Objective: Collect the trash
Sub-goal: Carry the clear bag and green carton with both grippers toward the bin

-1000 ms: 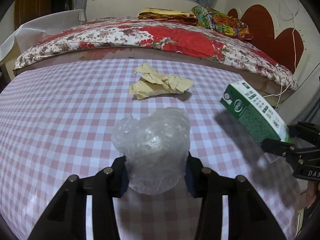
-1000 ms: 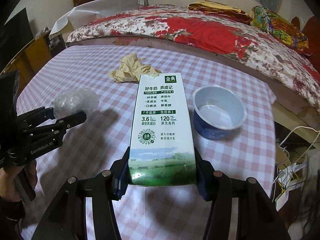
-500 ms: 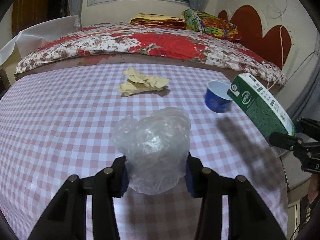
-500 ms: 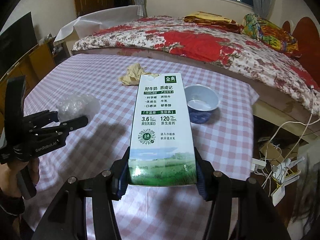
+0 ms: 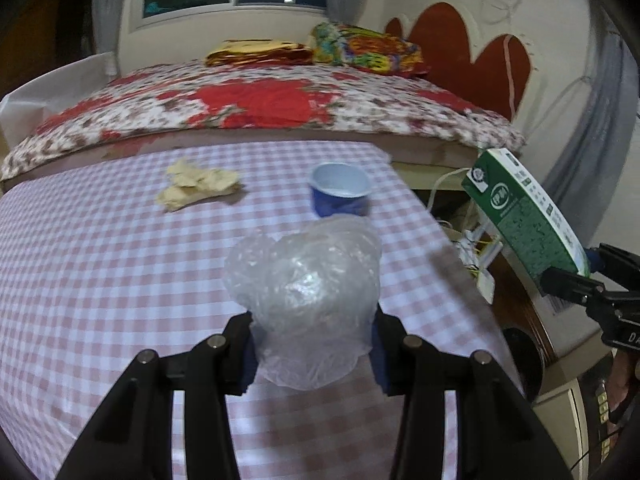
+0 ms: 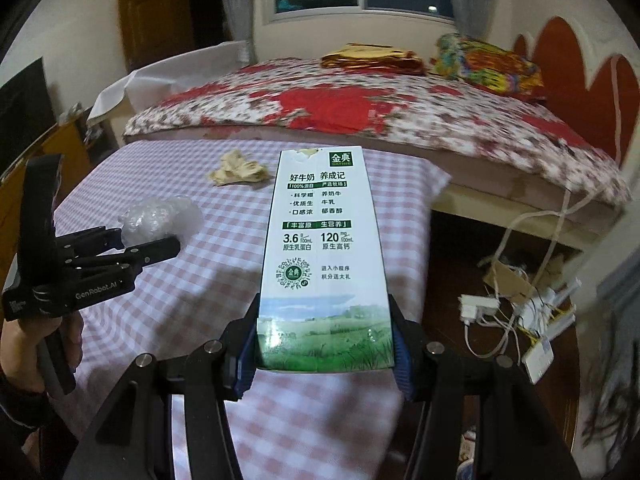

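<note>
My left gripper [image 5: 312, 356] is shut on a crumpled clear plastic bag [image 5: 308, 292], held above the pink checked table [image 5: 100, 280]. My right gripper [image 6: 324, 356] is shut on a green and white milk carton [image 6: 324, 252], held upright over the table's right edge. From the left wrist view the carton [image 5: 524, 216] hangs out past that edge, with the right gripper [image 5: 576, 276] below it. In the right wrist view, the left gripper [image 6: 148, 242] shows at the left with the bag [image 6: 156, 220]. A crumpled yellow paper [image 5: 200, 188] and a blue cup [image 5: 340, 192] stay on the table.
A bed with a red floral cover [image 5: 260, 108] runs along the table's far side. Right of the table, cables and a power strip [image 6: 516, 308] lie on a low dark surface. A person's hand [image 6: 24, 352] grips the left gripper's handle.
Both grippers have moved back and to the right and risen, each keeping its load. The blue cup came into the left wrist view; it is now hidden behind the carton in the right one.
</note>
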A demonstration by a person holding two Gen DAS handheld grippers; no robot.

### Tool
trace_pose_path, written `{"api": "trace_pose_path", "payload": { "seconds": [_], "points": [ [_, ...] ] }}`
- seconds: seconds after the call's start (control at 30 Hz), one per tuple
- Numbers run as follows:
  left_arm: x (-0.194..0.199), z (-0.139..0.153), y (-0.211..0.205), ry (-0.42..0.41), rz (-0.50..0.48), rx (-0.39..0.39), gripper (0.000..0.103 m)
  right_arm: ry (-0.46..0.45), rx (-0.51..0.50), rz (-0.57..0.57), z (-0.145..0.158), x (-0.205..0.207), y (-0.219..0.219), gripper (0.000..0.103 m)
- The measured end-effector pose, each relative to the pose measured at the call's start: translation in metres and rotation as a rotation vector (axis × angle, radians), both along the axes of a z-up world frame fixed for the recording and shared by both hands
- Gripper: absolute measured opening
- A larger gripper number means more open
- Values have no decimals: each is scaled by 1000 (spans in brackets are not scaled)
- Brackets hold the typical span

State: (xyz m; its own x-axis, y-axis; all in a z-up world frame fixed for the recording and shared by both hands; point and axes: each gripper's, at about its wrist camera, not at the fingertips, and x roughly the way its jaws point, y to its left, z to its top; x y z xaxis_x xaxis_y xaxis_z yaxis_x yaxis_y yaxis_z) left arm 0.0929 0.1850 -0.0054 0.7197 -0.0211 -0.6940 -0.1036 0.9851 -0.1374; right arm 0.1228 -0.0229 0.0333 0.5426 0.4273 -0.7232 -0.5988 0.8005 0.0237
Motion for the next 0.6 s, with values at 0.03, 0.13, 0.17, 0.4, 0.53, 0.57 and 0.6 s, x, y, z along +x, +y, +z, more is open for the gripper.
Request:
{"api": "trace_pose_path", "payload": {
  "seconds": [0.03, 0.13, 0.17, 0.4, 0.53, 0.57, 0.6],
  "points": [
    [1, 1, -7, -1, -14, 3, 46, -7, -2, -16, 1, -2, -9, 57],
    [4, 4, -28, -5, -51, 5, 46, -22, -7, -58, 1, -9, -34, 57],
    [6, 5, -37, -4, -72, 6, 46, -20, -7, -70, 0, -11, -43, 57],
    [15, 4, -88, 6, -177, 13, 46, -9, -15, -155, -12, -23, -94, 57],
    [18, 5, -115, 7, -230, 20, 46, 7, -9, -215, -20, -25, -122, 57],
    [18, 6, -121, 8, -243, 23, 46, 10, -6, -232, -22, -26, -130, 57],
    [18, 5, -128, 10, -254, 23, 46, 14, -3, -243, -24, -27, -136, 57]
  ]
}}
